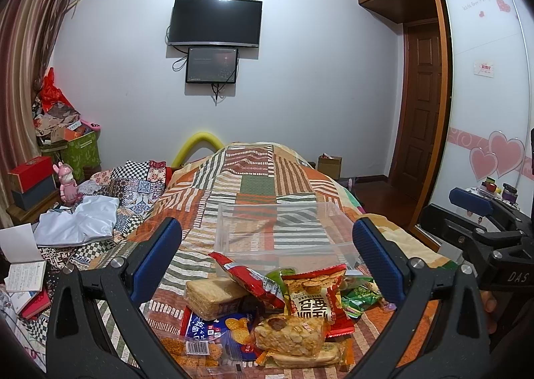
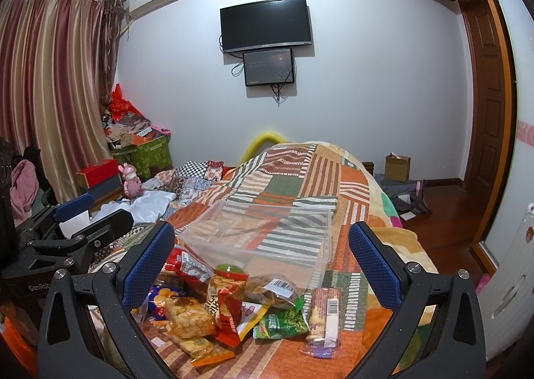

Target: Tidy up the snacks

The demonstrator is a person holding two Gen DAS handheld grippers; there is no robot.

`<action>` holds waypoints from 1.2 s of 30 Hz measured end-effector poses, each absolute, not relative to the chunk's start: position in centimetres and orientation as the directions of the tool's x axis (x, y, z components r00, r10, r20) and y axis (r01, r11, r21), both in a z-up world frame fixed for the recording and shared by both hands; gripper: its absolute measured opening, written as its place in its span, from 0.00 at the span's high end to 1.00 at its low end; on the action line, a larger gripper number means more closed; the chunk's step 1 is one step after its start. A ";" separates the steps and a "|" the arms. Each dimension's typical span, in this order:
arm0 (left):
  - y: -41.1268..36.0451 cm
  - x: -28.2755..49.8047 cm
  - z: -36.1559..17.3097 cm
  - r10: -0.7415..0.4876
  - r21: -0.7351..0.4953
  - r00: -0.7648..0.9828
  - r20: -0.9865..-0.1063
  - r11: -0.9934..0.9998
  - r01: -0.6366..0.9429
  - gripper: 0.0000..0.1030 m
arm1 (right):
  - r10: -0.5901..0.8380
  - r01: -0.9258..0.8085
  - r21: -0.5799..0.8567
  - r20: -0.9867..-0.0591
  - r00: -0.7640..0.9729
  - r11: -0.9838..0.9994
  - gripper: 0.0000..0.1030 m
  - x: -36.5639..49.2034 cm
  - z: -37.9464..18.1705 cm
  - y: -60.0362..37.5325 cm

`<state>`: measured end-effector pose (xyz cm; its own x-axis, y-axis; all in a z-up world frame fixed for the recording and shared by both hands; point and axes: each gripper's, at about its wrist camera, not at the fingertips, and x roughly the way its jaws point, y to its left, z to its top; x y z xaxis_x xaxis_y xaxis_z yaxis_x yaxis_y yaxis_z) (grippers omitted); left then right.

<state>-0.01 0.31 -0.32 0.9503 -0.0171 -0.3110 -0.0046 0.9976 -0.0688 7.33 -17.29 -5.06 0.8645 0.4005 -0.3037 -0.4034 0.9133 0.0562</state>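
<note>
Right now your left gripper (image 1: 267, 258) hangs low over the near end of the bed (image 1: 260, 185), pointing along the quilt toward the far wall, with its blue fingers (image 1: 157, 258) spread wide and nothing between them. It touches no packet; the snack pile (image 1: 267, 312) lies on the quilt just beneath and between its fingers. A sliver of your hand (image 1: 492, 307) shows behind the frame at the right edge.

In that pile, from the left wrist view, a pale wafer pack (image 1: 213, 295) sits to the left, a red packet (image 1: 247, 278) leans over it, a nut bar (image 1: 290, 334) lies nearest you, and a green packet (image 1: 358, 299) lies to the right. Just behind the pile stands the clear plastic box (image 1: 277, 228), upright and seemingly holding nothing, with the nearest packets touching its front wall.

Your right gripper (image 2: 260, 268) is held level beside the left one, a little to its right, aimed the same way. Its fingers (image 2: 373, 268) are also spread wide and grip nothing. Below it, a long wafer stick (image 2: 323, 315) lies at the right edge of the pile, apart from the box.
</note>
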 end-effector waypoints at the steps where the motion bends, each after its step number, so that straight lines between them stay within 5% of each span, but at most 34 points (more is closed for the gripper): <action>1: 0.3 0.0 -0.3 -0.017 -0.069 0.950 -0.311 0.998 -0.005 0.00 | 0.400 -0.403 0.056 -0.304 0.865 0.913 0.00 7.3 -5.1 -17.3; 20: 0.1 0.3 -0.5 -0.025 -0.066 0.946 -0.324 0.998 0.004 0.00 | 0.392 -0.396 0.057 -0.320 0.862 0.917 0.00 7.9 -5.5 -17.1; 33: 2.3 4.7 -4.6 -0.032 -0.099 0.876 -0.480 0.995 -0.018 0.00 | 0.337 -0.345 0.064 -0.446 0.829 0.936 0.00 11.5 -8.8 -18.5; 36: 2.8 6.0 -6.0 -0.033 -0.107 0.849 -0.527 0.994 -0.028 0.11 | 0.308 -0.319 0.062 -0.483 0.820 0.946 0.00 12.5 -9.8 -19.0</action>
